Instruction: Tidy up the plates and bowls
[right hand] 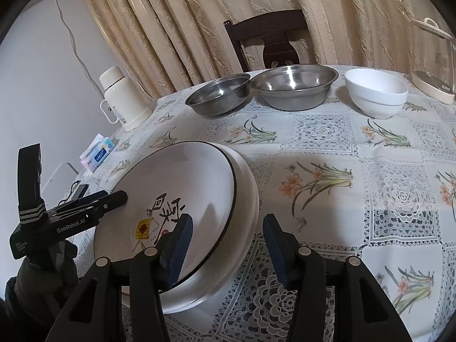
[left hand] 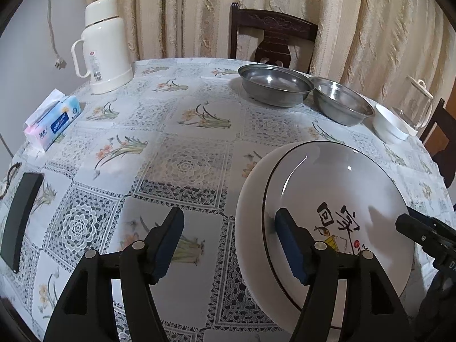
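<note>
Here both the left claw (left hand: 229, 245) and right claw (right hand: 228, 248) gape apart, straddling opposite rims of the stacked plates (right hand: 182, 176) on the tabletop (right hand: 327, 199).

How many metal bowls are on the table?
2. The shallower metal bowl stands at the far edge in front of the chair. The deeper metal bowl is beside it, rims nearly touching, next to the white bowl. None seems hidden.

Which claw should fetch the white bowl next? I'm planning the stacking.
Right, probably: the right claw is open and faces the white bowl; the left claw sits farther away, straddling the plates' rim.
</note>
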A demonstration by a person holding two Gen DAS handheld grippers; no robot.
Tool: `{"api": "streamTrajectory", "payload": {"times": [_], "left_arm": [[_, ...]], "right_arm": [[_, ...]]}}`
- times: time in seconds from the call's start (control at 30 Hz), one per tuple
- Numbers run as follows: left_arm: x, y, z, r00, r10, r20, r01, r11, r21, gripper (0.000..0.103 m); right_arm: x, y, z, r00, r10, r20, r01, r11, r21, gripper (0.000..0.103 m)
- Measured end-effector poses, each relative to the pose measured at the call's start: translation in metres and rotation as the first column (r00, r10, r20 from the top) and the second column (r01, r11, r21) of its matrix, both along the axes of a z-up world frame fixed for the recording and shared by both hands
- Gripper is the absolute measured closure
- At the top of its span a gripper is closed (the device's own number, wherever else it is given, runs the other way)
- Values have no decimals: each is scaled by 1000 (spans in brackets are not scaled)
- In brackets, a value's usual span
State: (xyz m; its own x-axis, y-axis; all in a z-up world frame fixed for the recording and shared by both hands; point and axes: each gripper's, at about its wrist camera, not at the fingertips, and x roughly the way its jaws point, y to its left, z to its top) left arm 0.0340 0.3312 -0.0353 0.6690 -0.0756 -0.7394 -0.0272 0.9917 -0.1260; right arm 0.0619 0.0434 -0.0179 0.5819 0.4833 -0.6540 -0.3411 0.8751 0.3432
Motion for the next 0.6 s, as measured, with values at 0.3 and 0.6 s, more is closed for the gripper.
{"api": "streamTrajectory", "payload": {"times": [0.3, 0.6], "left_arm": [[-7, -2, 12, 999, -6, 34, 5, 1000, 25, 35], [-4, -8, 24, 997, -23, 73, 18, 997, 76, 35]], "right_arm": [[-1, 6, 6, 1000, -1, 17, 1, 1000, 0, 46], [2, 6, 8, 1000, -22, 21, 22, 1000, -5, 46]]}}
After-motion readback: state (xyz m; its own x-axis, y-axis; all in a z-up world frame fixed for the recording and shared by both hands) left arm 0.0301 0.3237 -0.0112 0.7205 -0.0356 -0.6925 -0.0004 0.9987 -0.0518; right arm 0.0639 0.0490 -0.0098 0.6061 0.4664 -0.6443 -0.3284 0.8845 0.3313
